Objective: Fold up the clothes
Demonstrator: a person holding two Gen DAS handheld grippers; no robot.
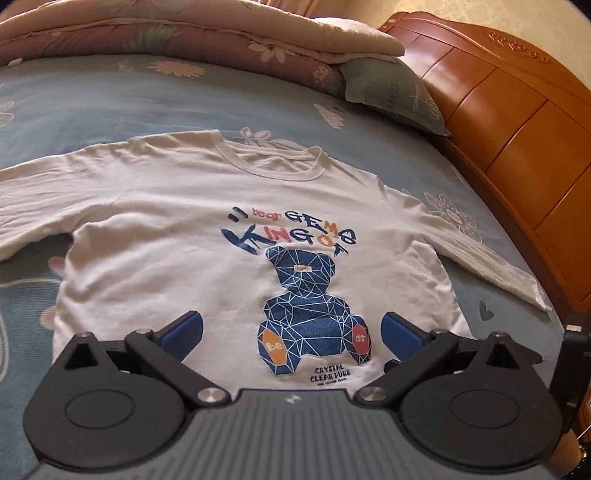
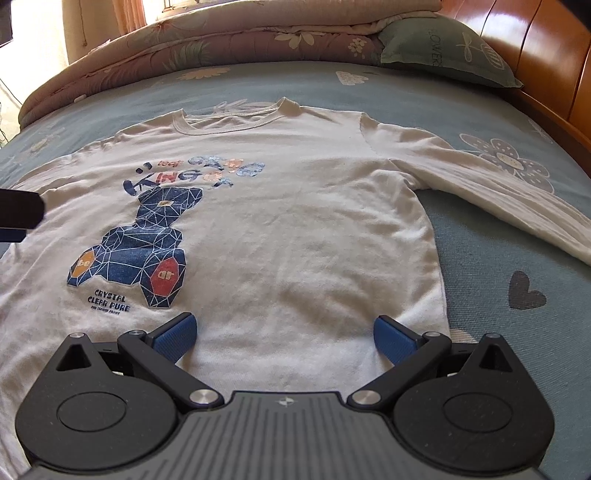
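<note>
A white long-sleeved shirt (image 1: pixel 177 236) with a blue bear print (image 1: pixel 310 306) lies flat and face up on the bed, sleeves spread to both sides. My left gripper (image 1: pixel 291 328) hovers open over the shirt's lower hem, its blue pads either side of the bear's legs. In the right wrist view the same shirt (image 2: pixel 295 229) fills the middle, and my right gripper (image 2: pixel 284 332) is open above the hem, right of the bear print (image 2: pixel 140 251). Nothing is held between either pair of fingers. A dark part of the left gripper (image 2: pixel 18 214) shows at the left edge.
The shirt rests on a blue flowered bedsheet (image 1: pixel 110 103). A folded pink quilt (image 1: pixel 166 33) lies along the far side, with a green pillow (image 2: pixel 447 48) beside it. A wooden headboard (image 1: pixel 517 129) rises along the right edge, close to the right sleeve (image 2: pixel 517 206).
</note>
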